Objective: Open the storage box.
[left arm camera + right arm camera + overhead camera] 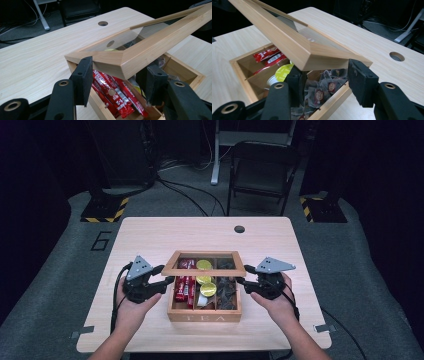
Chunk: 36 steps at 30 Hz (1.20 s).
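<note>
High view: lid [203, 270] raised over tea box [204, 317], left gripper [167, 281] & right gripper [241, 281] at its side rails. Gripper views: each pair of jaws half open astride a front corner, prob. carrying it from below, pinch unclear; stiff light wood frame w/ fragile pane, so hold rails only

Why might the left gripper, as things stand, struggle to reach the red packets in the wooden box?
Probably it cannot: the left gripper is at the raised lid, whose corner lies between its jaws, right above the red packets. The lid blocks the way.
</note>
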Motion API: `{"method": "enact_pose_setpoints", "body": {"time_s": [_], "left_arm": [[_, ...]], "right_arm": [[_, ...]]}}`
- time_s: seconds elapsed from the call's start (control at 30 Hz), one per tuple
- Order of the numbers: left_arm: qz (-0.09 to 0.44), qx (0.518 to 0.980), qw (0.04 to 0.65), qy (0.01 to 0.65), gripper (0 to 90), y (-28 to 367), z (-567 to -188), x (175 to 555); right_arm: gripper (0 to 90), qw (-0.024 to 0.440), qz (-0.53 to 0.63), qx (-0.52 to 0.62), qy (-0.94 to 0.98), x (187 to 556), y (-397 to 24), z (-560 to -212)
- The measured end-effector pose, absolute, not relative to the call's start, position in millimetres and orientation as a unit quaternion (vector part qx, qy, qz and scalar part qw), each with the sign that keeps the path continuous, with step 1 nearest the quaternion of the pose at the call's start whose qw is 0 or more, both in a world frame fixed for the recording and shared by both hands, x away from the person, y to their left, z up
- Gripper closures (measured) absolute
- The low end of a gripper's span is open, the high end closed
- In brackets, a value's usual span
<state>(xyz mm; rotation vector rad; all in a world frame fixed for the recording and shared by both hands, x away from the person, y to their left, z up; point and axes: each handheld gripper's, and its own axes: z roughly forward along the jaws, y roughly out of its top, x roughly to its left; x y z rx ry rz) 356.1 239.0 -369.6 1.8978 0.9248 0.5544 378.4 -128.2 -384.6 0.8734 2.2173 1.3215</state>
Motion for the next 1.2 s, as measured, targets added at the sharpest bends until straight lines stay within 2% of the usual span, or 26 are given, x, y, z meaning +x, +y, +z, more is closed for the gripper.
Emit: {"method": "enact_pose_setpoints", "body": {"time_s": [0.37,0.63,0.9,1.1,1.2], "left_arm": [[0.225,0.767,0.466,0.38,47.9,239,-361,366],[0.228,0.764,0.471,0.378,48.1,239,-360,370],[0.238,0.758,0.468,0.387,48.3,239,-367,386],[0.238,0.754,0.47,0.392,54.4,237,-372,400],[0.255,0.752,0.468,0.388,55.5,235,-371,402]], "right_arm": [[50.7,0.215,0.482,0.324,0.785,393,-127,-383],[57.3,0.232,0.471,0.319,0.789,401,-124,-380],[57.5,0.229,0.478,0.32,0.786,406,-125,-376],[57.6,0.223,0.486,0.332,0.777,410,-125,-374],[57.7,0.22,0.49,0.335,0.774,412,-125,-372]]}}
